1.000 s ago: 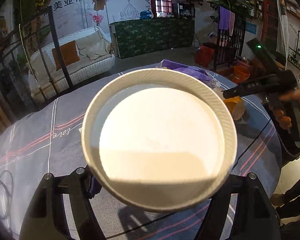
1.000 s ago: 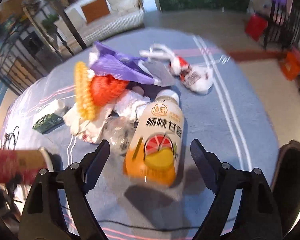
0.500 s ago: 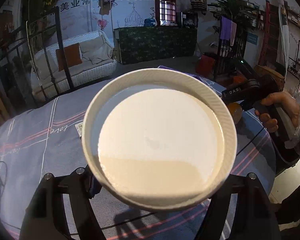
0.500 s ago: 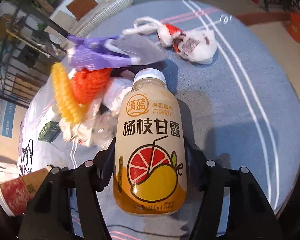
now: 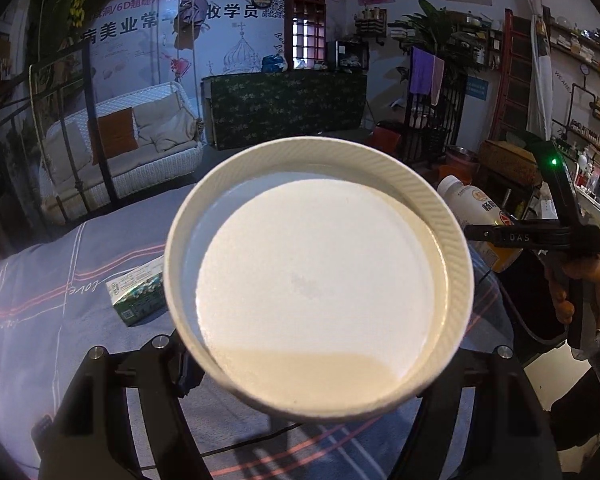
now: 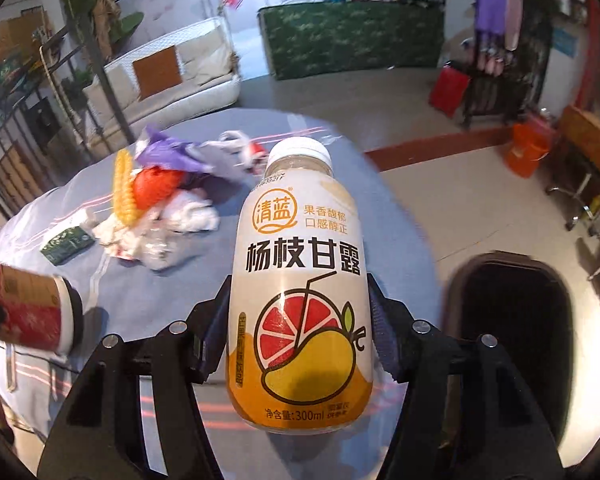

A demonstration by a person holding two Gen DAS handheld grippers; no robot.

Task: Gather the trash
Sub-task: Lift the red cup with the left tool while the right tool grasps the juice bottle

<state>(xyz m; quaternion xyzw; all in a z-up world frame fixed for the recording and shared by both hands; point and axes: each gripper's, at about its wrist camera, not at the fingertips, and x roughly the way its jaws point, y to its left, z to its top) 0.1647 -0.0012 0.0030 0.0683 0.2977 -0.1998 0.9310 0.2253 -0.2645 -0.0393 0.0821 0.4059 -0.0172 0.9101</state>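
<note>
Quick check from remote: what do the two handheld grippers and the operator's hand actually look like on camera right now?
Both grippers, left gripper and right gripper, are matte black plastic with angular, strutted finger arms and silver screw heads. The right one's finger pads look blue. Seen from the left wrist camera, the right unit's black bar reads "DAS" and a green LED glows above it. The bare hand grips its handle; no sleeve is visible.

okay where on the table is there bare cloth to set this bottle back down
Bare cloth lies right of the trash pile, between it and the table's right edge, behind the bottle. The left is crowded: pile, green carton, and the red paper cup.
</note>
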